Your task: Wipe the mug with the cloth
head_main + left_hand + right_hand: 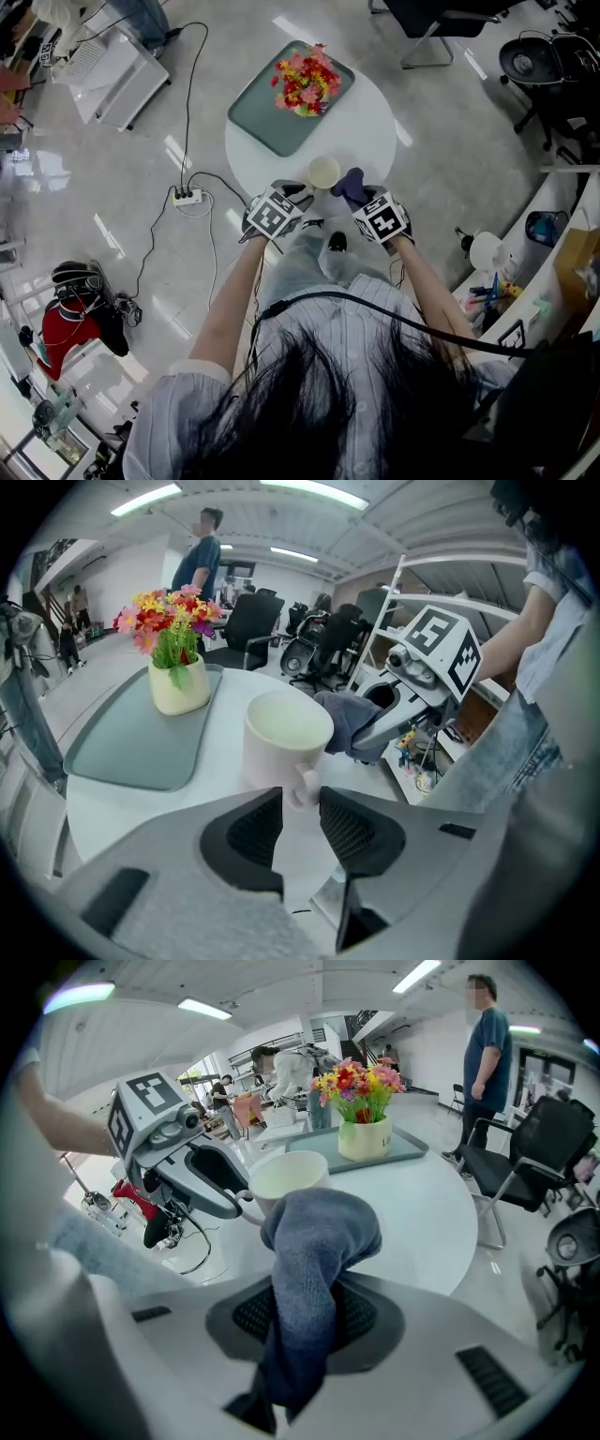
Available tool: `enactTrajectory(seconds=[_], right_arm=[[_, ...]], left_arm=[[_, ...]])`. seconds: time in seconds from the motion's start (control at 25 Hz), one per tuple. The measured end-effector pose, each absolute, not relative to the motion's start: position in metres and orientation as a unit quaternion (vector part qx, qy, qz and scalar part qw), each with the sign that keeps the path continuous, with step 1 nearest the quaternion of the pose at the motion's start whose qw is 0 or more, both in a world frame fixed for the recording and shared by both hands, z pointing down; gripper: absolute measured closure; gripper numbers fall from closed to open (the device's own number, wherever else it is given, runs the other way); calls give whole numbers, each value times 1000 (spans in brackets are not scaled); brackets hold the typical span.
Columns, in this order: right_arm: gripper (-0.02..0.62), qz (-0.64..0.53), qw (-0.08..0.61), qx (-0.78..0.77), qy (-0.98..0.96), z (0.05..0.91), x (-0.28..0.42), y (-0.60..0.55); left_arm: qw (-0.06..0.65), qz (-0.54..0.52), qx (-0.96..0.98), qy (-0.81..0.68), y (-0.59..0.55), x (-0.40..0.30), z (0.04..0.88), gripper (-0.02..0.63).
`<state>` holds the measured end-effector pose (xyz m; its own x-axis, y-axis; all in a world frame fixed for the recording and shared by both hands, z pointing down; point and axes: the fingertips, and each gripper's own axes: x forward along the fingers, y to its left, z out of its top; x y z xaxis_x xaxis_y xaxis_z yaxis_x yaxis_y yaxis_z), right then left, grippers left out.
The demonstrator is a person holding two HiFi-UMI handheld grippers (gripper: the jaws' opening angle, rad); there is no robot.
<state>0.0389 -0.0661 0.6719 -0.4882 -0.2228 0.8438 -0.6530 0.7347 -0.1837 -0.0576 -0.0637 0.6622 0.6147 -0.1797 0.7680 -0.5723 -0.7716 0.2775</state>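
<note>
Leftmost, pinches the mug [286, 735] by its handle with the left tool [300, 797], jaws drawn in against that loop with just its width between. Stands the mug upright on the round white surface [375, 127], near the front edge, mouth up and apparently empty. Looks meant as an anchor, to stop sliding or tipping under rubbing and to free the rim and far wall for wiping. Just right of the mug, presents a dark blue cloth [317, 1232], bunched into a pad touching or nearly touching the mug's right side near the rim; cannot tell which. Farther right, clamps that cloth in the right tool [305, 1302], jaws pressed onto its middle, wad pushed out ahead and a tail hanging below. Seems held so to put soft fabric, not hard jaws, against the mug. Judged barely started on the wiping, if at all.
</note>
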Motion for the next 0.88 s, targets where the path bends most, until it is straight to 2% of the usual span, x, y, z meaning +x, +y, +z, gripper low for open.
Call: enactTrajectory(seconds=[0.36, 0.88], right_arm=[[494, 247, 434, 262, -826, 672, 37, -67], [494, 256, 432, 264, -823, 673, 36, -69]], left_arm=[[196, 438, 859, -179, -83, -74, 668, 476], [176, 435, 861, -199, -92, -79, 659, 474]])
